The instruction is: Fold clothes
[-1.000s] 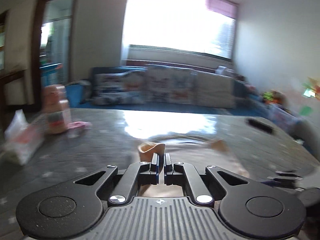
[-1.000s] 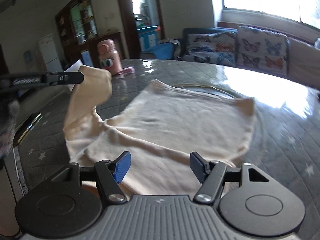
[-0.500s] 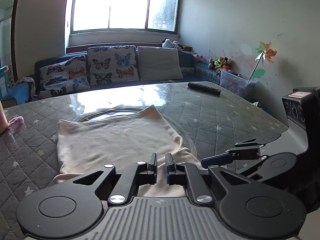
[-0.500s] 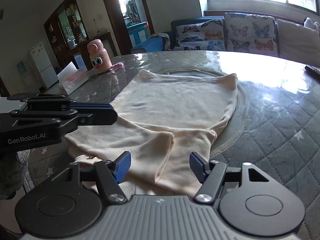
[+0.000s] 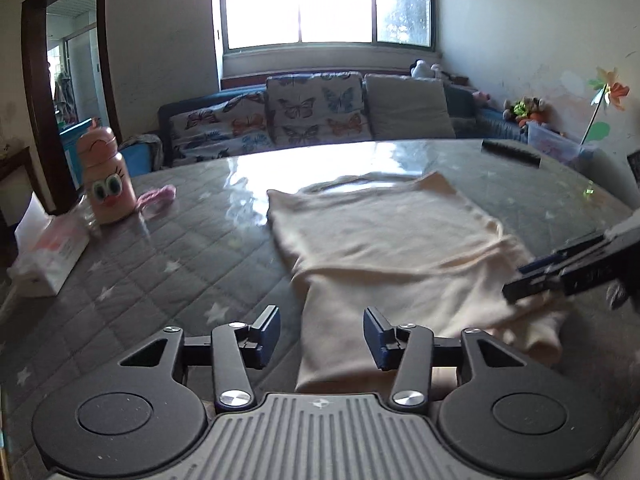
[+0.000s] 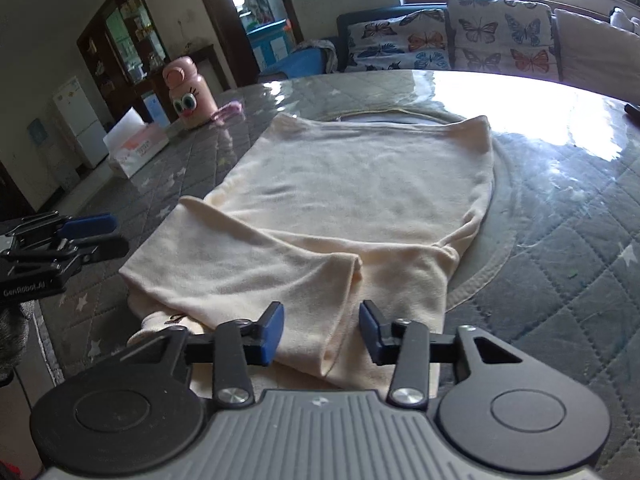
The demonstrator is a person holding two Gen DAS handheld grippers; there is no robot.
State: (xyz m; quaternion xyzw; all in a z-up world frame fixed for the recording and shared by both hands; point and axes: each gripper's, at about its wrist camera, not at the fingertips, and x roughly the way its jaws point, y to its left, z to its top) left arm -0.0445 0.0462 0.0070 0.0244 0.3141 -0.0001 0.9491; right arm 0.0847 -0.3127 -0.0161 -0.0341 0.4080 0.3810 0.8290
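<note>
My left gripper [image 5: 322, 336] hangs with jaws wide, nothing between them, over the near left edge of the cream shirt [image 5: 384, 248]. My right gripper [image 6: 322, 334] likewise stands wide and holds nothing, above the folded-over sleeve [image 6: 248, 264] at the near hem. The shirt lies flat on the quilted bench [image 6: 560, 240], its far edge by the glare from the window. To its left the bench shows bare quilt up to the pink bottle [image 5: 106, 176] and tissue box [image 5: 48, 256]; a remote [image 5: 510, 151] sits well apart at the far right edge.
</note>
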